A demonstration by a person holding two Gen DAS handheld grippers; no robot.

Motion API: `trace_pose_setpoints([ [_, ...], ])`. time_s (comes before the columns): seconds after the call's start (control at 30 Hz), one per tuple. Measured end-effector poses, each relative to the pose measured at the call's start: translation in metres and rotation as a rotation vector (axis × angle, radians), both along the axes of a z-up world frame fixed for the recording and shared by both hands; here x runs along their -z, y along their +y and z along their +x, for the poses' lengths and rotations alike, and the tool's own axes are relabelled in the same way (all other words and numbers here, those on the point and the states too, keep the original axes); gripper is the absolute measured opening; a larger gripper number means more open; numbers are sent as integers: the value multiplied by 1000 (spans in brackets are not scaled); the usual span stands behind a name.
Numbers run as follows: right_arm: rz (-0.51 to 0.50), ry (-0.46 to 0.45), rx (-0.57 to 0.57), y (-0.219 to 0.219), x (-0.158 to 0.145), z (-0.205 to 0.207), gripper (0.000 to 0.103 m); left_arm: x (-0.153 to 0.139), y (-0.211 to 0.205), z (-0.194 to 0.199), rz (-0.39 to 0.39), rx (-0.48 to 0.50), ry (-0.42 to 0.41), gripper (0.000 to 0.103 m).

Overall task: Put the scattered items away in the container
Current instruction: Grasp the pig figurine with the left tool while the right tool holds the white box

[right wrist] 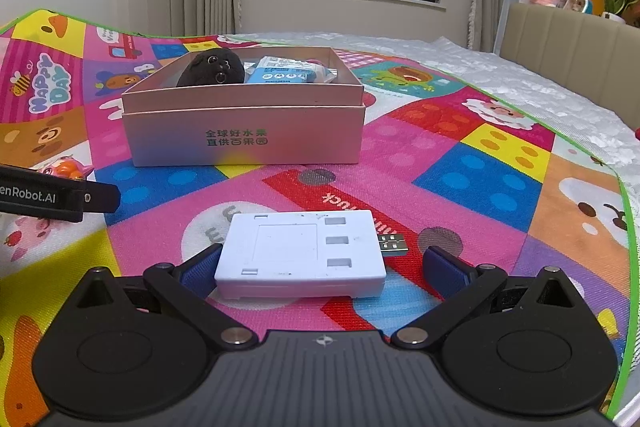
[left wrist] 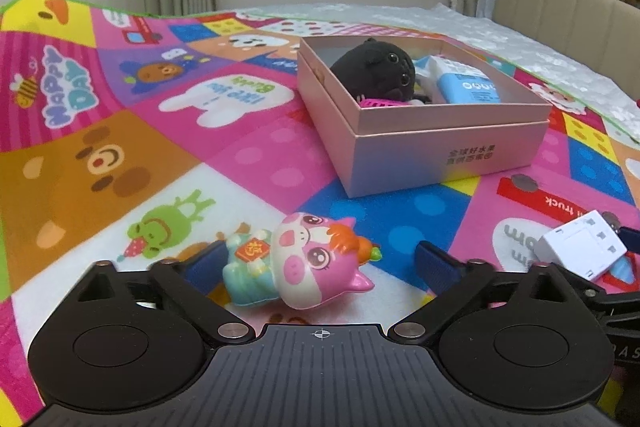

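Bright play mat (left wrist: 120,131) covers the bed. Left gripper (left wrist: 316,259) stands released, its pads either side of the pig toy (left wrist: 296,259), left pad close, right pad well clear. Centre it on the body before clenching. Right gripper (right wrist: 320,263) likewise straddles the white hub (right wrist: 300,255), not yet pinching. Box (left wrist: 452,147) lies far, holding a black plush (left wrist: 376,71) and a blue pack (left wrist: 468,83).

The black plush (left wrist: 374,73) hides most of a pink item (left wrist: 378,103) in the box (left wrist: 440,155).
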State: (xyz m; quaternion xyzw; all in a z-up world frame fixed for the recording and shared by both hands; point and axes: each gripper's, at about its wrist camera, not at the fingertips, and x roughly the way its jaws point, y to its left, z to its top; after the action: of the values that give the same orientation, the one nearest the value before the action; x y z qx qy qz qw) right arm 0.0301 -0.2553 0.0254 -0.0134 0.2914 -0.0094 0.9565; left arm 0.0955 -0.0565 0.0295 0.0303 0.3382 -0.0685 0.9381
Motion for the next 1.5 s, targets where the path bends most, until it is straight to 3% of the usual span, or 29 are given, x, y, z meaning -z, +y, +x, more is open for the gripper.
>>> trace_pose_setpoints([
  [0.03, 0, 0, 0, 0, 0, 0, 103, 0, 1, 0, 11, -3, 1, 78],
  [0.5, -22, -1, -6, 3, -2, 1, 103, -4, 13, -42, -30, 37, -5, 78],
  [0.73, -96, 25, -62, 12, -9, 6, 103, -6, 13, -61, -35, 68, -5, 78],
  [0.8, -73, 54, -86, 10, -12, 8, 94, -7, 14, -63, -39, 68, -7, 78],
  [0.87, -57, 71, -95, 8, -18, 8, 91, -8, 14, -65, -37, 69, -12, 78],
  [1.17, -45, -1, -130, -17, -54, -31, 91, -23, -1, -73, 2, 141, -75, 78],
  [1.37, 69, -97, -114, -50, -95, -50, 91, -58, -26, -45, 24, 235, -179, 78],
  [1.5, 83, -206, -115, -60, -122, -61, 91, -77, -44, -8, 35, 269, -240, 78],
])
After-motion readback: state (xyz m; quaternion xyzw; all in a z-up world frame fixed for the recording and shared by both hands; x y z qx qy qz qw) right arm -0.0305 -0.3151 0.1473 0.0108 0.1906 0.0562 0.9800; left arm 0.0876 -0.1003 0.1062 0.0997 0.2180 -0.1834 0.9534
